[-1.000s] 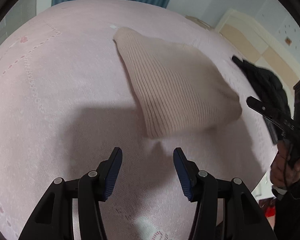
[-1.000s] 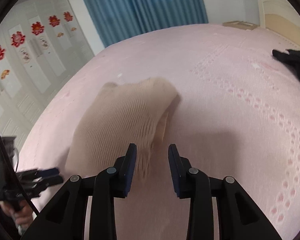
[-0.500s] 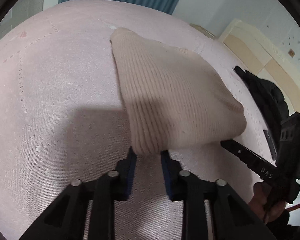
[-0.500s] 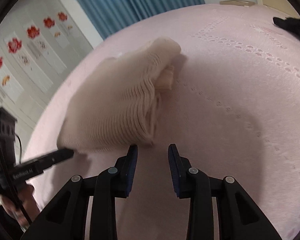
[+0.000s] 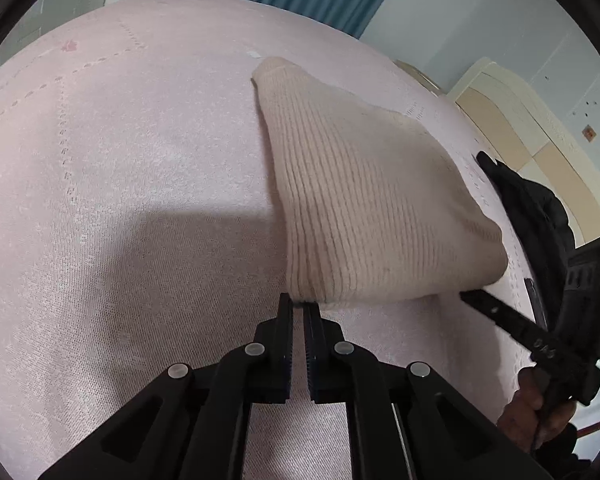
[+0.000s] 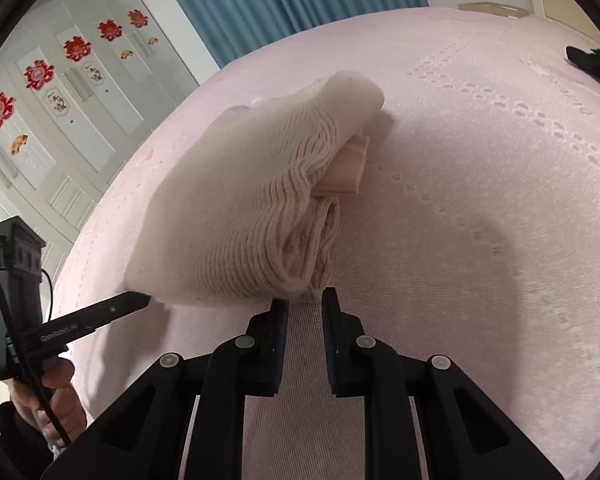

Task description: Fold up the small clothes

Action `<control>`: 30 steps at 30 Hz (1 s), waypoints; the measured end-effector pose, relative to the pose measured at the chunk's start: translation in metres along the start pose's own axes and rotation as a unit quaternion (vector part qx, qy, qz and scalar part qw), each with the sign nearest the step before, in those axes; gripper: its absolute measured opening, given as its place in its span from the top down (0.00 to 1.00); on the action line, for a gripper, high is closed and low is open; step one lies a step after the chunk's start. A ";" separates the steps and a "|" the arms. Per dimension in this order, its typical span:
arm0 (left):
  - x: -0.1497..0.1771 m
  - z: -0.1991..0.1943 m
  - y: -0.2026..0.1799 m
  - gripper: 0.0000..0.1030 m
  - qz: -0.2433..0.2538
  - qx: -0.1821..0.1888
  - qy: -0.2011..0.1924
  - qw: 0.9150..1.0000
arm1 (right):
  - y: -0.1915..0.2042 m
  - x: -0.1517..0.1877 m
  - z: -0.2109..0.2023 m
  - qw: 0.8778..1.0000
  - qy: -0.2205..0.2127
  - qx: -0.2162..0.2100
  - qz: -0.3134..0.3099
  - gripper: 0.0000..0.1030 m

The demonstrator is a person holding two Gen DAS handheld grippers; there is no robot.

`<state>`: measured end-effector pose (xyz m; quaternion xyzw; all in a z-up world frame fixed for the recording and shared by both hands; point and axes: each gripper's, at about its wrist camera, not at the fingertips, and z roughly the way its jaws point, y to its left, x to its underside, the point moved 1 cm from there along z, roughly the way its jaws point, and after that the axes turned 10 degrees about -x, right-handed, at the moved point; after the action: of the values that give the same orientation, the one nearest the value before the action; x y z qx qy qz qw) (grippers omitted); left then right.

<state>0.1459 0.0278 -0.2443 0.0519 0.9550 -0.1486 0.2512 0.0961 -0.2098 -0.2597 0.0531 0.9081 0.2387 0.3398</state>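
Observation:
A beige ribbed knit garment (image 5: 372, 208) lies folded on the pink bed cover (image 5: 120, 200). My left gripper (image 5: 298, 306) is shut on its near left corner, the fabric pinched at the fingertips. In the right wrist view the garment (image 6: 240, 208) shows several stacked layers along its right side. My right gripper (image 6: 305, 298) is at the near right corner, its jaws closing with the bunched edge between the tips and touching both. Each gripper shows in the other's view: the right one (image 5: 466, 294) and the left one (image 6: 144, 300) reach the garment's near corners.
A black garment (image 5: 532, 208) lies on the bed to the right, also seen as a black garment (image 6: 592, 64) at the far right. A person's hand (image 6: 60, 400) holds the left gripper. A white wardrobe (image 6: 76, 80) with red flowers and a blue curtain (image 6: 292, 4) stand behind.
Both grippers came down to the garment's near edge. The left jaws closed from wide open onto the left corner. The right jaws narrowed around the right corner.

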 end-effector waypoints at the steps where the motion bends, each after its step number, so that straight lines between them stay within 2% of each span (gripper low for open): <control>1: -0.001 -0.001 -0.001 0.93 0.002 -0.001 0.005 1.000 | -0.001 0.000 -0.007 1.000 -0.005 -0.004 -0.002 0.83; 4: 0.000 -0.005 0.000 0.93 0.008 -0.002 0.004 1.000 | -0.003 -0.004 -0.025 1.000 -0.021 -0.012 -0.006 0.82; 6: 0.001 -0.005 -0.001 0.86 0.014 -0.005 0.004 1.000 | -0.002 -0.010 -0.039 0.999 -0.047 -0.015 -0.012 0.78; 9: -0.002 0.002 -0.007 0.81 0.023 -0.017 0.005 1.000 | 0.004 -0.026 -0.047 0.997 -0.074 -0.022 -0.018 0.68; 12: -0.004 0.007 -0.008 0.81 0.014 -0.013 0.006 1.000 | 0.007 -0.046 -0.034 0.997 -0.081 -0.012 -0.012 0.67; 15: -0.005 0.010 -0.009 0.81 0.005 -0.011 0.002 1.000 | 0.005 -0.061 -0.008 0.998 -0.066 0.008 -0.004 0.67; 16: -0.005 0.011 -0.010 0.82 0.006 -0.011 0.001 1.000 | 0.003 -0.065 0.005 0.998 -0.053 0.013 0.004 0.74; 17: -0.003 0.011 -0.010 0.88 0.007 -0.009 -0.001 1.000 | 0.002 -0.067 0.015 0.999 -0.042 0.015 0.007 0.86; 19: -0.002 0.009 -0.010 0.90 0.012 -0.012 -0.010 1.000 | 0.005 -0.069 0.025 0.999 -0.030 0.026 -0.008 0.88; 20: -0.002 0.009 -0.010 0.91 0.014 -0.013 -0.013 1.000 | 0.010 -0.069 0.023 0.998 -0.041 0.028 -0.029 0.90; 21: -0.001 0.008 -0.010 0.91 0.012 -0.012 -0.016 1.000 | 0.013 -0.069 0.011 0.997 -0.068 0.013 -0.042 0.90; 23: -0.001 0.008 -0.007 0.92 0.004 -0.006 -0.017 1.000 | 0.008 -0.070 -0.010 0.994 -0.107 -0.023 -0.030 0.92; 24: 0.000 0.008 -0.006 0.92 0.004 -0.005 -0.018 1.000 | 0.003 -0.070 -0.015 0.993 -0.116 -0.026 -0.020 0.92; 25: 0.000 0.008 -0.007 0.92 0.006 -0.005 -0.020 1.000 | -0.004 -0.069 -0.014 0.993 -0.113 -0.014 -0.011 0.92; 27: 0.000 0.009 -0.008 0.92 0.009 -0.007 -0.017 1.000 | -0.012 -0.063 0.003 0.997 -0.080 0.018 0.000 0.92; 29: 0.001 0.009 -0.008 0.91 0.009 -0.006 -0.009 1.000 | -0.019 -0.053 0.030 0.998 -0.030 0.054 0.012 0.92; 30: 0.001 0.008 -0.007 0.89 0.009 -0.006 -0.005 1.000 | -0.018 -0.050 0.034 0.998 -0.024 0.064 0.007 0.92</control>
<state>0.1473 0.0186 -0.2500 0.0581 0.9543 -0.1410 0.2571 0.1574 -0.2251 -0.2608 0.0866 0.9127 0.1806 0.3561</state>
